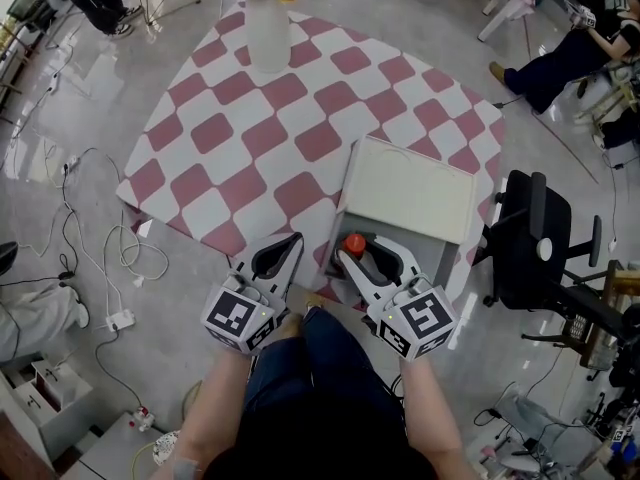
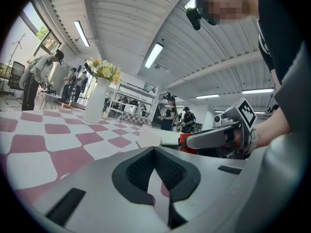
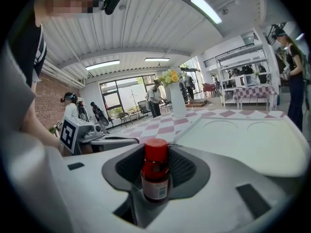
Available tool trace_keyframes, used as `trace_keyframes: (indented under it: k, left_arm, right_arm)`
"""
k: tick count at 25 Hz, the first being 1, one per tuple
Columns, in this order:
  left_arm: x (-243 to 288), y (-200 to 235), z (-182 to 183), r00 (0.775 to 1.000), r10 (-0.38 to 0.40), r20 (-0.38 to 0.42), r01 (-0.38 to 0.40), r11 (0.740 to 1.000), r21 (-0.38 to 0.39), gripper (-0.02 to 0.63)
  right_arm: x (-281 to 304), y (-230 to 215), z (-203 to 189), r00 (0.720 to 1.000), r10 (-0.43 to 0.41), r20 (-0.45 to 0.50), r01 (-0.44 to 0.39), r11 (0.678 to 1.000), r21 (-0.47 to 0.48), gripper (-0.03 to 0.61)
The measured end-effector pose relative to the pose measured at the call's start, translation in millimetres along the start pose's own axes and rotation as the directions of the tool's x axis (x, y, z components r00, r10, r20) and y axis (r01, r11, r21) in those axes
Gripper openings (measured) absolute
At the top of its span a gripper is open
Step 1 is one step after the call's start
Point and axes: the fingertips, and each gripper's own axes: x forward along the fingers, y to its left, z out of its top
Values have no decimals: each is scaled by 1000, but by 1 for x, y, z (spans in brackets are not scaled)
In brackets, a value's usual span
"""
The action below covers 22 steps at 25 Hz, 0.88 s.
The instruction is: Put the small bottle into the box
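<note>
Technician: Position of the small bottle (image 3: 156,171)?

Inspector: Upright, red cap on top, label toward the camera. It stands between the jaws of the right gripper (image 1: 362,251). Both pads bear on its sides below the cap, so the grip is clenched on the bottle. In the head view it sits within the outline of the box (image 1: 440,256), at the near left corner of the grey open compartment. Whether its base touches the box floor cannot be determined.

Technician: Condition of the box?

Inspector: Open. The white lid (image 1: 410,190) lies back on the far side of the compartment. The box occupies the near right part of the table (image 1: 250,138), which carries a pink-and-white checked cloth.

Technician: State of the left gripper (image 1: 281,253)?

Inspector: Jaws brought together at the tips, nothing between them. The checked cloth shows through the gap behind the tips. The unit is just beside the right gripper, on its left, near the table's near edge and clear of the box.

Technician: Other items?

Inspector: A white vase (image 1: 266,30) with yellow flowers stands at the far side of the table, well apart from the box. A black office chair (image 1: 530,243) stands right of the table. Loose cables (image 1: 95,248) lie on the grey floor to the left.
</note>
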Motion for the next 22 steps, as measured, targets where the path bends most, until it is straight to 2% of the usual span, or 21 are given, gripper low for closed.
trace_keyframes:
  k: [15, 22]
  left_arm:
    - [-2, 5, -1, 1000, 19, -3, -20, 1000, -24, 2]
    - [-1, 2, 0, 1000, 5, -12, -5, 1000, -17, 2]
  right_arm:
    - [7, 5, -5, 999, 23, -25, -24, 997, -67, 147]
    - [3, 7, -7, 998, 39, -42, -43, 995, -93, 147]
